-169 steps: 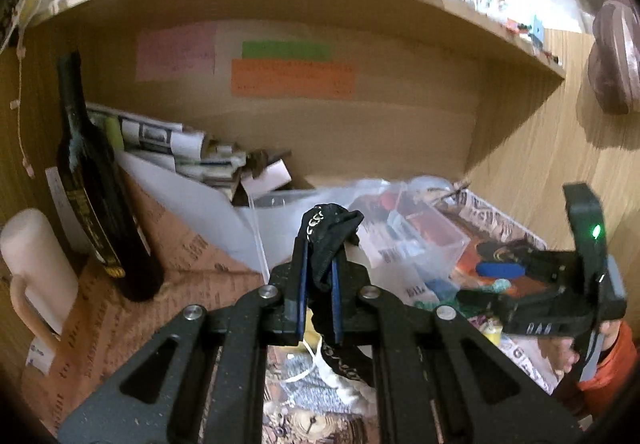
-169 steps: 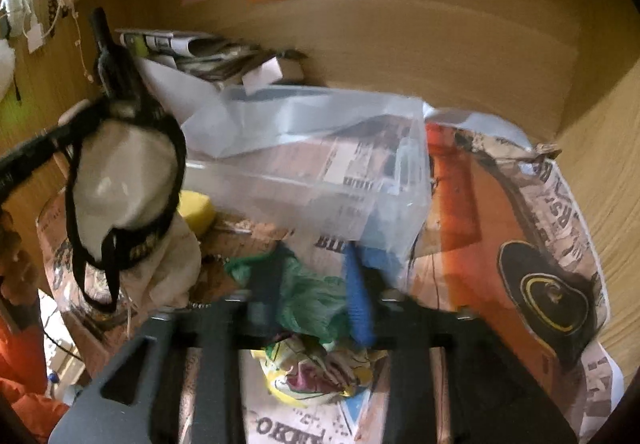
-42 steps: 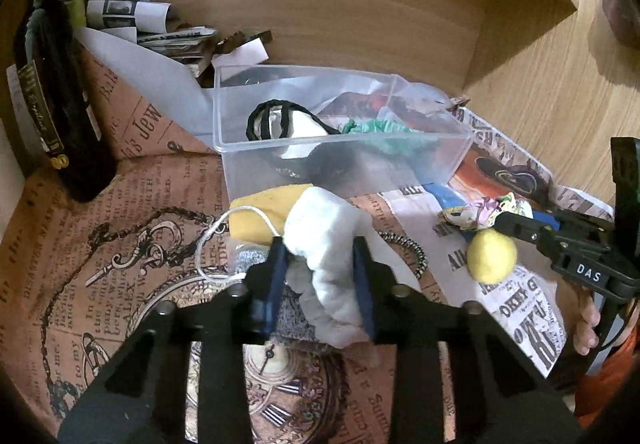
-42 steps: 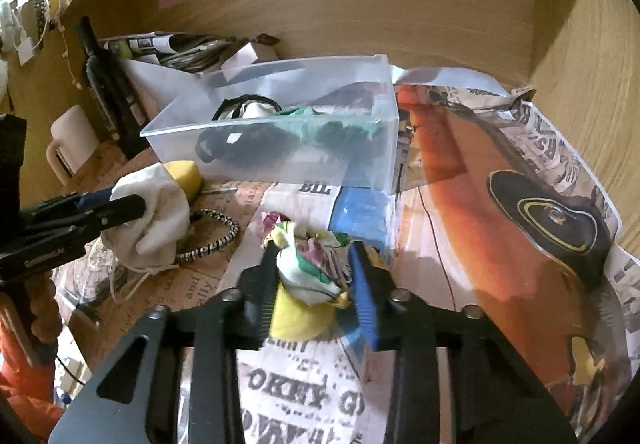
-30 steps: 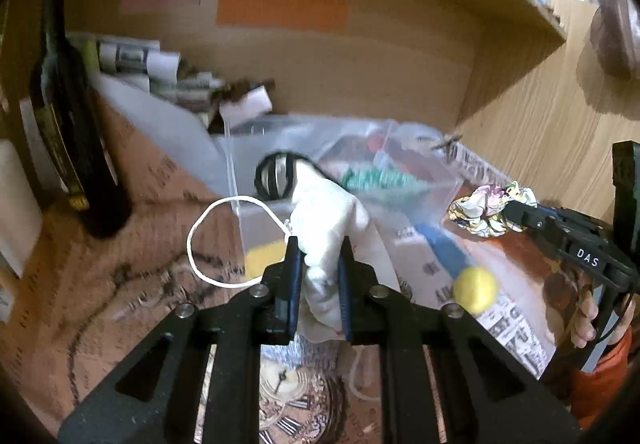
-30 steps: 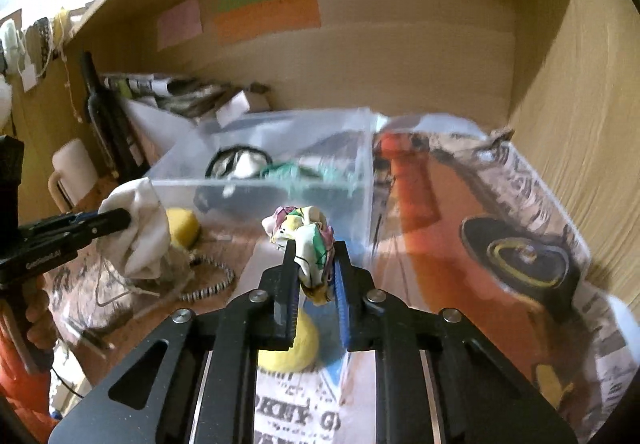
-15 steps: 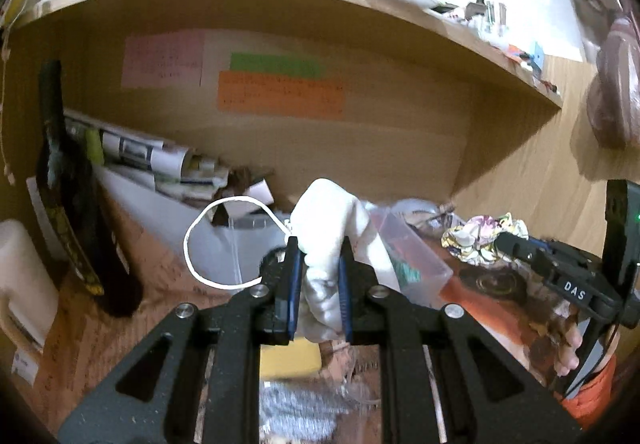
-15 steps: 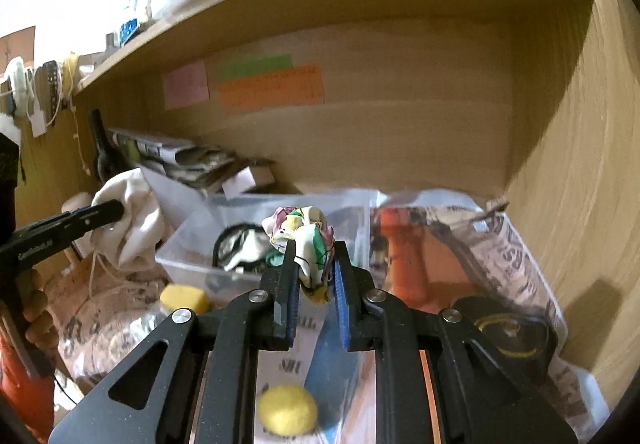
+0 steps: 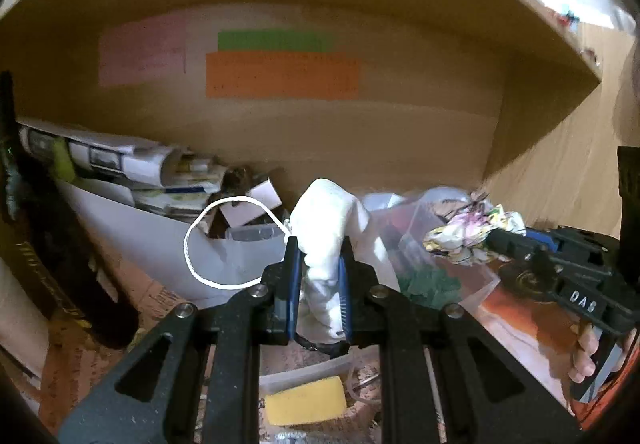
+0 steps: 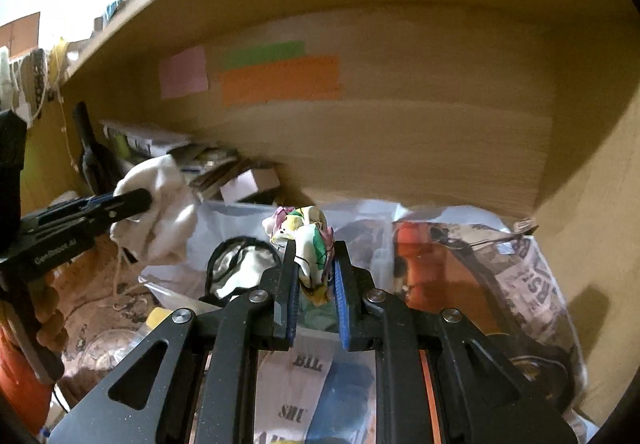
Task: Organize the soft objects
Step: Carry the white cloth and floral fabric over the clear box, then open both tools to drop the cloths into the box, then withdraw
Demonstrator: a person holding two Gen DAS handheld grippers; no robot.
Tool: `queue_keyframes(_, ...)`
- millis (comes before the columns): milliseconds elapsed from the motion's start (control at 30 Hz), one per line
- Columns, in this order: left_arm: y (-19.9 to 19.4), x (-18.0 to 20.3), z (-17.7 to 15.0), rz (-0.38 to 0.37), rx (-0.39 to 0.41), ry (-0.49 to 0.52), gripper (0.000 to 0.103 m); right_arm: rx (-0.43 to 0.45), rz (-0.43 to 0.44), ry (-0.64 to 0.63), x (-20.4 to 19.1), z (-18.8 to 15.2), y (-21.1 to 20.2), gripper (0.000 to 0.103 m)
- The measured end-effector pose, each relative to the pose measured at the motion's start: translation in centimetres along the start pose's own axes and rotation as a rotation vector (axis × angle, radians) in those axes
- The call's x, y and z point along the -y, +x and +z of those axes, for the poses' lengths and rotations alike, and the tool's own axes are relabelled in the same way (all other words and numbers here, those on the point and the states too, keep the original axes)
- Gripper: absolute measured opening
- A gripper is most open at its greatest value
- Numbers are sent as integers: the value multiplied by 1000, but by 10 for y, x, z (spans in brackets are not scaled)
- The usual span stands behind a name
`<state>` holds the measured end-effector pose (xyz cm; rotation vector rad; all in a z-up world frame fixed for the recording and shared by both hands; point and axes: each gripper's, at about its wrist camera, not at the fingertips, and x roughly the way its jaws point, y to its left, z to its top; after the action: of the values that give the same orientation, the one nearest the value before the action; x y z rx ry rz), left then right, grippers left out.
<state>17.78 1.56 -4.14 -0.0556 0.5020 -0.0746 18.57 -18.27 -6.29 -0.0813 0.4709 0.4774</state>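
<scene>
Left gripper (image 9: 318,272) is clamped tight on a white cloth (image 9: 326,228), a soft, bunched pouch with a thin white cord (image 9: 208,240) looping off to its left, held up in the air above the clear bin (image 10: 240,217). Right gripper (image 10: 315,268) is pinched shut on a crumpled floral rag (image 10: 305,234), splashed with pink, yellow and green, also aloft over the bin. A yellow sponge (image 9: 306,400) lies on the table below.

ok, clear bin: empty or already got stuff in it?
Not empty. The clear bin already holds a black-edged white piece and green fabric. How full it is, cannot tell.
</scene>
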Motion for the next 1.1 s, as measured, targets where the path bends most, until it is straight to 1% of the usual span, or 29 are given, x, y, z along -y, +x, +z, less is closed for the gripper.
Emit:
queue_keyframes(100,19,-1,-2,-10,-46,2,16,-49,1,-17,-5,-3,19,14)
queue_keyframes(233,46,-4,-7,-37,-127,-16,16,-115,22,-34,-12,-8,40,14)
queue_keyframes(533,87,-13,-22,-10,-259,-50,16,-213,27,-86,-24,-18,71,14)
queue_keyframes(633,91,-15,-24,-9,-276,-58,17,-253,32,-84,-23,-22,79,14)
queue_keyframes(700,89,-14,-26,-11,-276,-52,21,-263,32,-77,-22,-23,81,14)
queue_keyframes(733,88,-14,-26,-11,-276,-46,22,-268,33,-74,-22,-24,81,16)
queue_keyframes(900,77,-17,-24,-3,-260,-31,45,-268,31,-61,-18,-23,80,29)
queue_keyframes(967,70,-17,-23,2,-245,-24,48,-256,28,-57,-17,-21,77,43)
queue_keyframes(1033,59,-14,-22,2,-228,-13,52,-235,25,-52,-16,-19,71,51)
queue_keyframes(1100,47,-13,-20,4,-205,-6,60,-219,26,-48,-16,-16,64,57)
